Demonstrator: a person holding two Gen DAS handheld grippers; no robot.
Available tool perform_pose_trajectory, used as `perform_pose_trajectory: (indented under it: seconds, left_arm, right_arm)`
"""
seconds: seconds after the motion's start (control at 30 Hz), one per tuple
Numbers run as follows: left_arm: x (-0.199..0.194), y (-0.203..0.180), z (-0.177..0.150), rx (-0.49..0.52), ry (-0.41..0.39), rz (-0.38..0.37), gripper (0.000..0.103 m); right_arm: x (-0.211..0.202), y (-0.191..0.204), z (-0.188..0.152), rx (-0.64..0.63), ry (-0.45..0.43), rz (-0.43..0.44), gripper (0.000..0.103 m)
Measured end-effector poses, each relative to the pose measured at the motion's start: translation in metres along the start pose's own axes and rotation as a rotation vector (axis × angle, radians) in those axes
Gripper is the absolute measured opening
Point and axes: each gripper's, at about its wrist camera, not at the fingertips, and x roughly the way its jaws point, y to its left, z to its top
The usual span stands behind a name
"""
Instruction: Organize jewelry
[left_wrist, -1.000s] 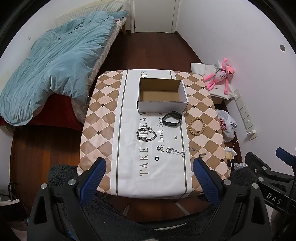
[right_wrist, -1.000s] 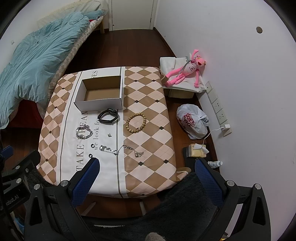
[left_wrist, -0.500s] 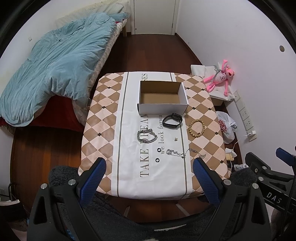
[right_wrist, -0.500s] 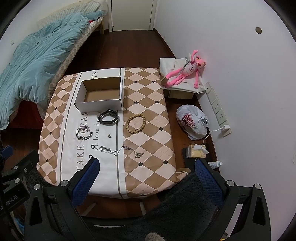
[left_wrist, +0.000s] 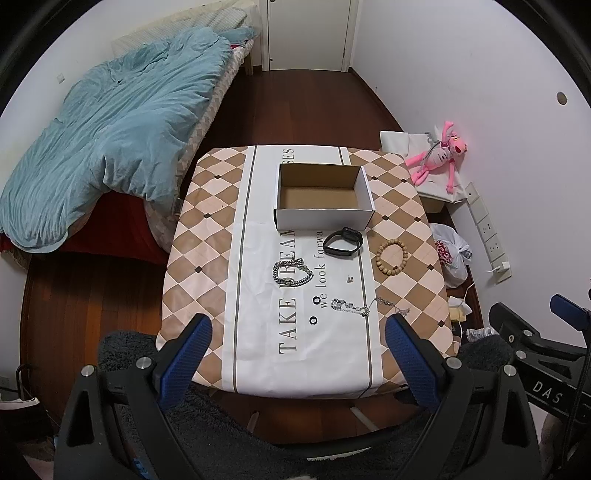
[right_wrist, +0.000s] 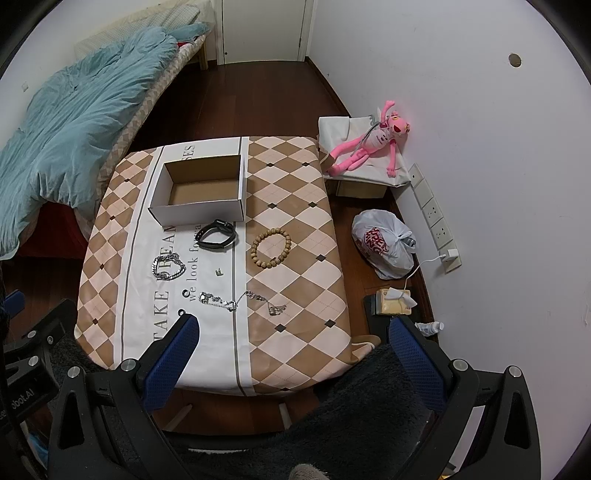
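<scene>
Table (left_wrist: 207, 236): one open box (left_wrist: 322, 218), empty; before it one watch (left_wrist: 342, 242), one bead bracelet (left_wrist: 392, 252), one chain bracelet (left_wrist: 292, 274), one necklace (left_wrist: 364, 305), two small rings (left_wrist: 316, 300). Bed (left_wrist: 110, 140) beside table. Left gripper (left_wrist: 298, 334), right gripper (right_wrist: 293, 334): jaws apart, holding nothing, short of table's near edge.

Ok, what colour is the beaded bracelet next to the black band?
Light tan, wood-like; the beaded bracelet shows best in the right wrist view.

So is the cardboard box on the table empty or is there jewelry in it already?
Empty. The cardboard box shows only its bare brown floor in both views.
</scene>
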Motion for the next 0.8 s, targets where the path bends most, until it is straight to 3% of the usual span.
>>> perform_pose_trajectory:
  seconds: [0.8]
  left_arm:
    - [-0.0025,-0.0009,0.0008,0.000,-0.009,0.001,0.095]
  right_arm:
    - [-0.0065,0.0015,0.0081,0.002,-0.009,0.006,0.103]
